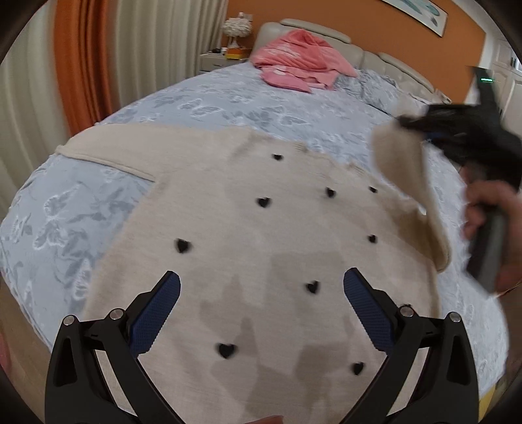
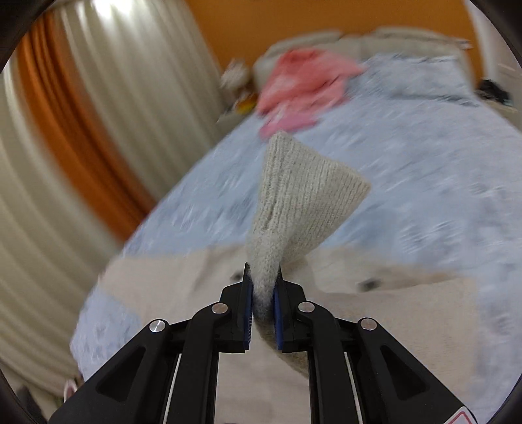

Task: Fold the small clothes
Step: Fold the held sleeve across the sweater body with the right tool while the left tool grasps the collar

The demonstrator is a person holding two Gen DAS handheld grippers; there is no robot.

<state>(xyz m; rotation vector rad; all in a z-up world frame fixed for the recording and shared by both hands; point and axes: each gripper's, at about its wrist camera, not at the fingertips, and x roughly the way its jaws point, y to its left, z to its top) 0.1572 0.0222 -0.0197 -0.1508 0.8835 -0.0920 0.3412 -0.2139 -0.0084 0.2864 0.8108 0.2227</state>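
Looking down my left camera, I see the beige sweater (image 1: 261,248) spread flat across the near part of the bed (image 1: 228,101), its knit dotted with small black hearts (image 1: 263,202). One sleeve (image 1: 107,153) lies stretched out to the left on the bedspread. The other sleeve (image 2: 303,189) is lifted off the bed at the right, and my right gripper (image 2: 262,293) has its ribbed cuff end pinched between the blue pads (image 2: 249,306); the jaws stand narrow, pressed against the bunched knit, with the cuff fanning out beyond the fingertips. From the left view that gripper (image 1: 421,125) is a dark blur at the right edge, with the hand (image 1: 489,212) on its handle below it.

My left gripper (image 1: 261,283) hangs over the lower body of the sweater with its jaws wide apart and nothing between them; the fabric beneath carries the fingers' shadows.

Farther up the bed, near the padded headboard (image 1: 326,29), lies a heap of pink clothes (image 1: 300,65). A bedside cabinet (image 1: 218,60) with a white lamp (image 1: 236,29) stands to the left of it, before orange and cream curtains (image 1: 98,65) and an orange wall (image 1: 359,19).
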